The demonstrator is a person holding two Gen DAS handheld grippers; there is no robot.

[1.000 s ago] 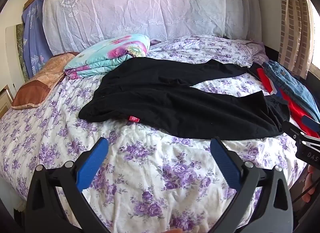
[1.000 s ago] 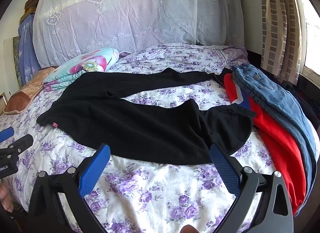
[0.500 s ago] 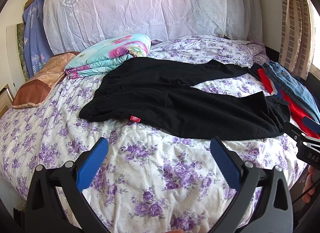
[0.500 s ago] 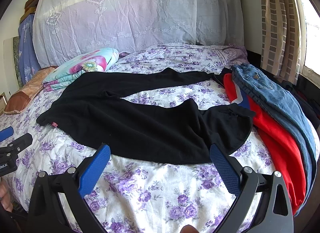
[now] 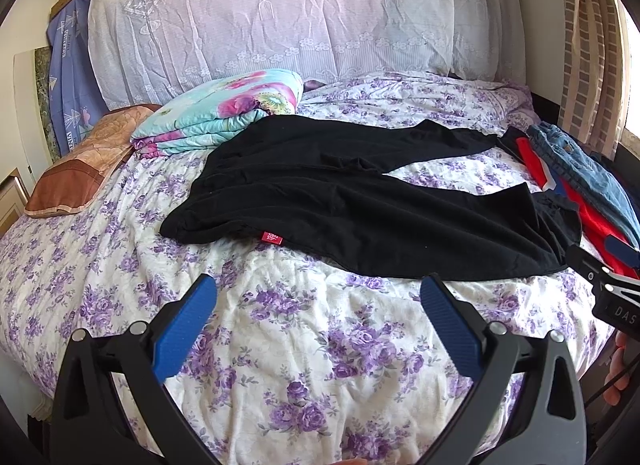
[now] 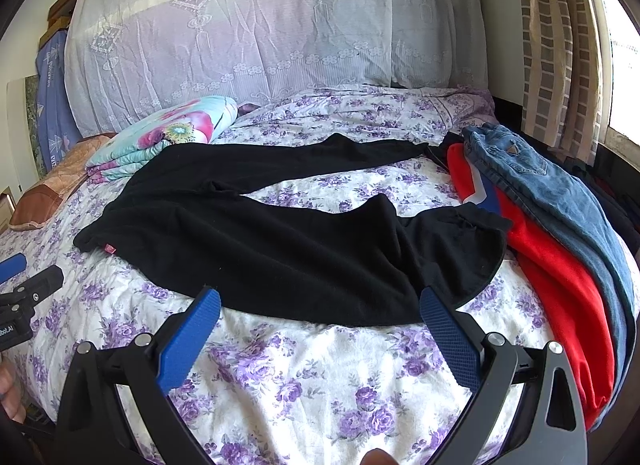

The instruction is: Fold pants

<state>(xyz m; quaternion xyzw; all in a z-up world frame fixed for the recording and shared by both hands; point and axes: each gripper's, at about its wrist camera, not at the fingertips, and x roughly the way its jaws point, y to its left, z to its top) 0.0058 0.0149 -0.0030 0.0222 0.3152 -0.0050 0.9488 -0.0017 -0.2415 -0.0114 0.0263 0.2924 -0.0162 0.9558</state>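
Both grippers, left (image 5: 318, 293) and right (image 6: 320, 307), hover wide open and empty just short of the pants (image 5: 360, 201), sprawled legs apart beside the red garment (image 6: 556, 265). Risk: pinching bedsheet (image 5: 320, 345) along with fabric.

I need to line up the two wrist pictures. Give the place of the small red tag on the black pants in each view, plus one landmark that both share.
Left wrist: the red tag sits just left of centre, on the near edge of the black pants.
Right wrist: the red tag is far left, at the pants' left end.
Shared landmark: the folded floral blanket, behind the pants at upper left.
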